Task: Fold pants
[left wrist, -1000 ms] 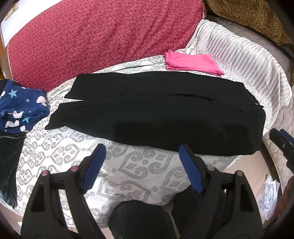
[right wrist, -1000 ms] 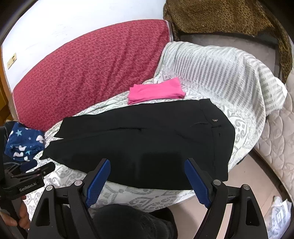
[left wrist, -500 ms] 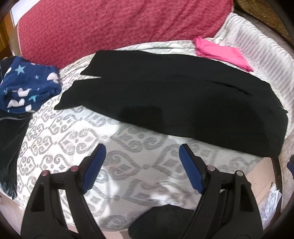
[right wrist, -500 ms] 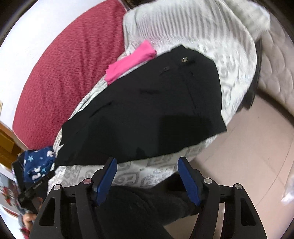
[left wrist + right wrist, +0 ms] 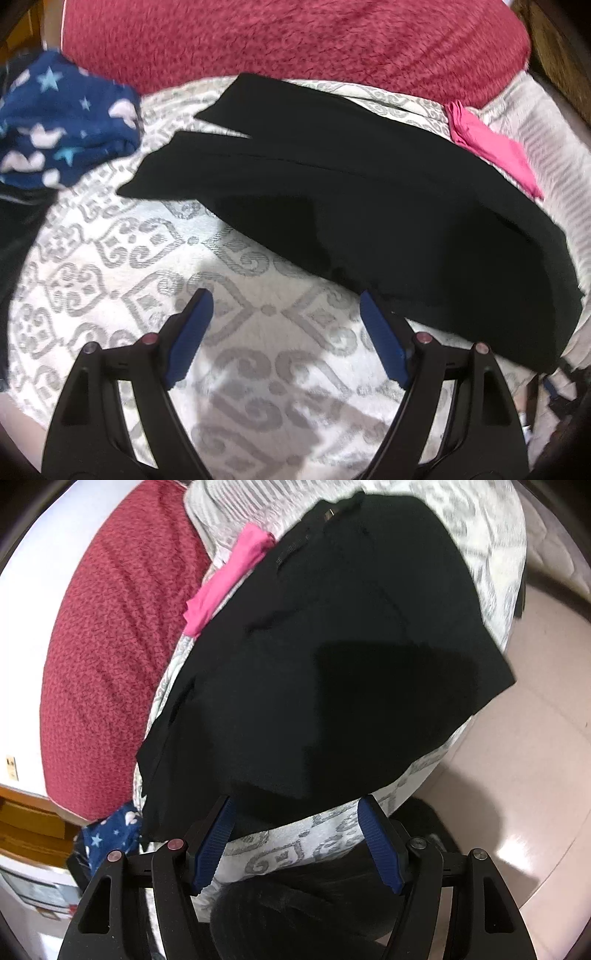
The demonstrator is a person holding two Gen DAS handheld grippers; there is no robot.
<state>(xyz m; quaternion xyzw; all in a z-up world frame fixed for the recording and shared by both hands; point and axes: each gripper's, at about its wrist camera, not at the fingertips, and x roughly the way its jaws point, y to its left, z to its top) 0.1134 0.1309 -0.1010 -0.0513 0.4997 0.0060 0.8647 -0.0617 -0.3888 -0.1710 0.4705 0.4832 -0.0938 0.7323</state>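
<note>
1 pair of black pants (image 5: 369,206) is laid flat on the patterned bedspread (image 5: 122,266), long axis running across the bed. In the left wrist view the 2 leg ends are pointed left toward the blue star-print cloth (image 5: 62,122), and the waist end is seen at the right edge of the bedspread. In the right wrist view the pants (image 5: 332,657) are seen with the waist end up, overhanging the bedspread (image 5: 332,830) edge above the floor (image 5: 535,757). 1 pink garment (image 5: 491,147) is placed just beside the far side of the waist. 1 red cushion (image 5: 295,44) is set along the far edge. Left gripper (image 5: 286,306) is spread, nothing held, above the bedspread. Right gripper (image 5: 297,814) is spread, nothing held, at the near edge of the pants.
</note>
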